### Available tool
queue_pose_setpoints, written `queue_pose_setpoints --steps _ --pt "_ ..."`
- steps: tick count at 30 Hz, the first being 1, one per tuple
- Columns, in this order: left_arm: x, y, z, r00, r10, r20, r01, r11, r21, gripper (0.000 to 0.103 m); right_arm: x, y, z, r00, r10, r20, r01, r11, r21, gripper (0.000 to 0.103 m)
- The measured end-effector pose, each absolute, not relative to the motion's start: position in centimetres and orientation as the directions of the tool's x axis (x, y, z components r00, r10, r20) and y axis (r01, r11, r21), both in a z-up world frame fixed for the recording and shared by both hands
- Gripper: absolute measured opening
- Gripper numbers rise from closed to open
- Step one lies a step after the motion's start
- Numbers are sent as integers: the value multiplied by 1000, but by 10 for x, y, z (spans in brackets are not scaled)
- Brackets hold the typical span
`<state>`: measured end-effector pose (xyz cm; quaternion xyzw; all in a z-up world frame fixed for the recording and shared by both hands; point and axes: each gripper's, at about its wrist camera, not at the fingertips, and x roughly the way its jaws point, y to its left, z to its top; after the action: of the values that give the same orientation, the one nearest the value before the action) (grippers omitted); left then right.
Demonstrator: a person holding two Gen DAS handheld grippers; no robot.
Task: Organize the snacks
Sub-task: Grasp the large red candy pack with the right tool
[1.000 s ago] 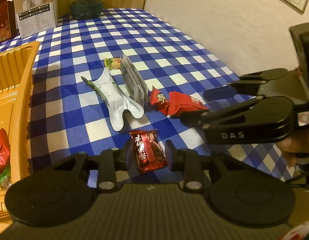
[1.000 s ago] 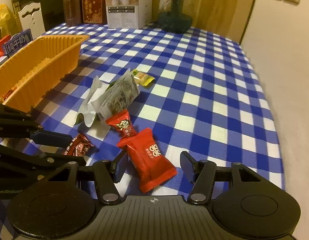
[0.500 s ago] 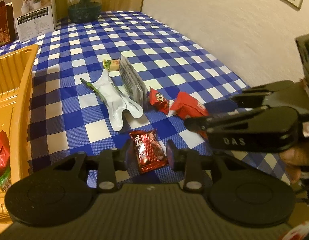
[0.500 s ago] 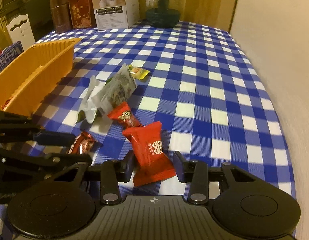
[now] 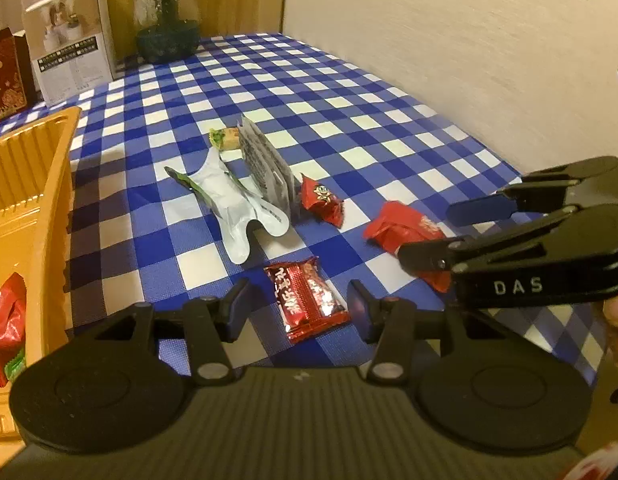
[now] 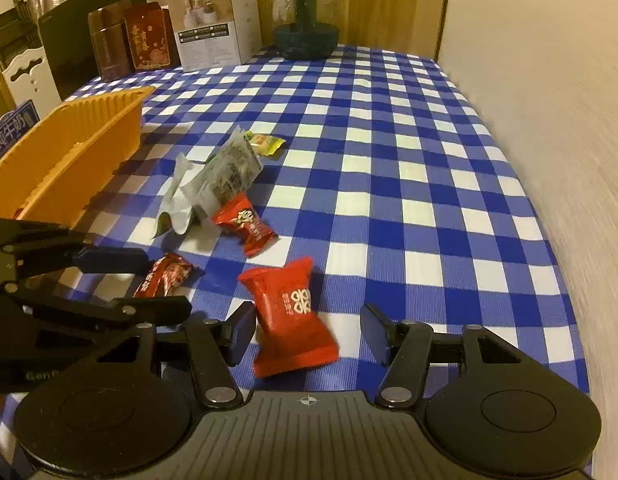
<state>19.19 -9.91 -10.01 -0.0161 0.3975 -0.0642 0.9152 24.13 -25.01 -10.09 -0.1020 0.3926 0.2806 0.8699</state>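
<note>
Left gripper (image 5: 297, 310): jaws have just been opening; they stand apart, clear of the dark red packet (image 5: 307, 300) lying between them on the checked cloth (image 5: 389, 128)
Right gripper (image 6: 309, 332): jaws closed in, then reopened; bright red packet (image 6: 291, 316) lies loose between them
Orange tray (image 6: 69, 160): off to the left, well apart from both
Meaning: neither snack is gripped yet, so both pickups likely need another try

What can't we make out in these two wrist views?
- Tray contents: left view shows only a red packet and a green scrap at the frame edge; right view sees just its outer wall.
- Big red packet: near end covered by the right gripper in the left view.
- Dark red packet: partly behind the left gripper in the right view.
- Packet print: too small to read.
</note>
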Motion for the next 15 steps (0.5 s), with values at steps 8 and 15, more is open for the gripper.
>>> queue_pose_setpoints --steps 8,15 --pt "190 -104 -102 694 -83 -715 82 996 -36 35 243 -246 -106 532 423 -733 -584 811 44 58" --pt "193 -102 -101 688 -98 -719 107 994 -33 24 242 -246 -108 528 429 -733 -587 808 50 58"
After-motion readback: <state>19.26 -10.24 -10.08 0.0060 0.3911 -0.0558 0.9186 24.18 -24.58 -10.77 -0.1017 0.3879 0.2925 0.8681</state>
